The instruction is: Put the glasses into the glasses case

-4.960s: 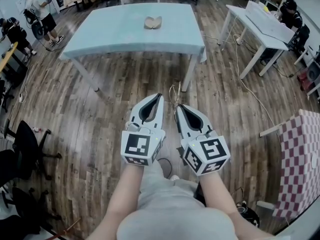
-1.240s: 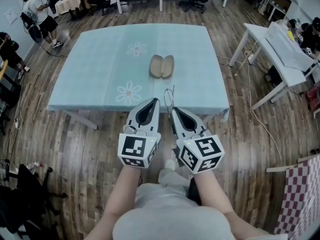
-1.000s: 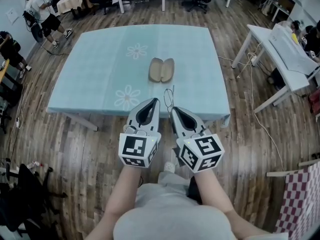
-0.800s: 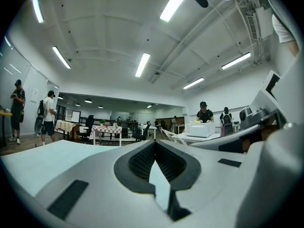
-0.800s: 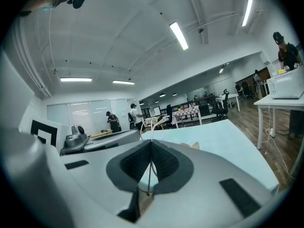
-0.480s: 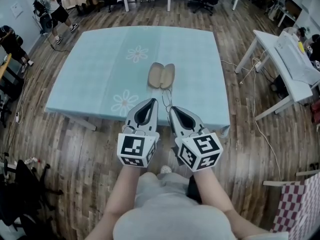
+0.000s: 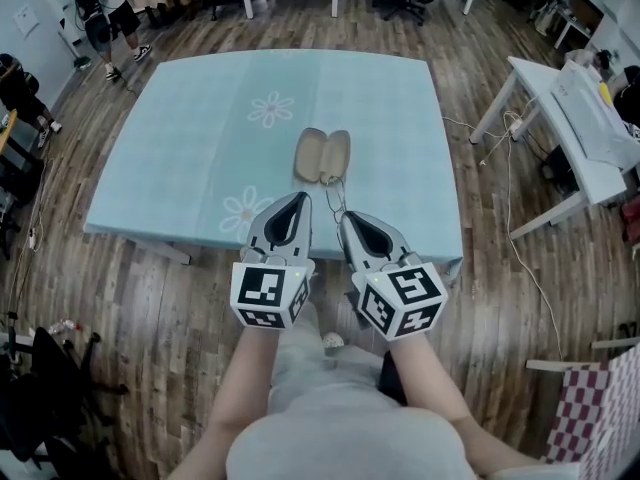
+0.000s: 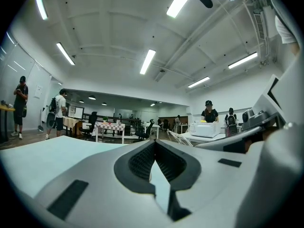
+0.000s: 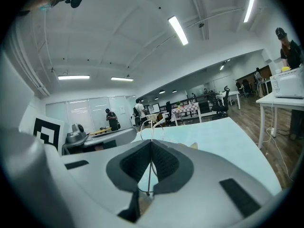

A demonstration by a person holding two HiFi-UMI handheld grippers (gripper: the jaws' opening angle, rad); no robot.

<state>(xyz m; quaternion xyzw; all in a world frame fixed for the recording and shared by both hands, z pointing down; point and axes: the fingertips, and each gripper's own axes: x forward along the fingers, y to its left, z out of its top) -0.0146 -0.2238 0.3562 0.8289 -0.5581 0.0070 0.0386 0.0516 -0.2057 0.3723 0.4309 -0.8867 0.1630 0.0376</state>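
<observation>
An open tan glasses case (image 7: pixel 322 155) lies on the light blue flowered table (image 7: pixel 190 158), just beyond both grippers. My right gripper (image 7: pixel 343 215) is shut on thin wire-framed glasses (image 7: pixel 333 190), whose frame sticks out past its tip towards the case. In the right gripper view the wire of the glasses (image 9: pixel 152 127) runs up between the closed jaws of that gripper (image 9: pixel 151 142), and a tan edge of the case (image 9: pixel 193 145) peeks over the right jaw. My left gripper (image 7: pixel 300 197) is beside it, shut with nothing in it (image 8: pixel 154 141).
White desks (image 7: pixel 585 93) stand to the right with a cable (image 7: pixel 512 203) trailing over the wooden floor. People (image 7: pixel 100 13) stand at the far left. A black chair (image 7: pixel 45 393) is at the lower left, a checkered cloth (image 7: pixel 605 408) at the lower right.
The table and case have drawn nearer in the head view. Both grippers have moved forward and now reach over the table's near edge, the glasses still held.
</observation>
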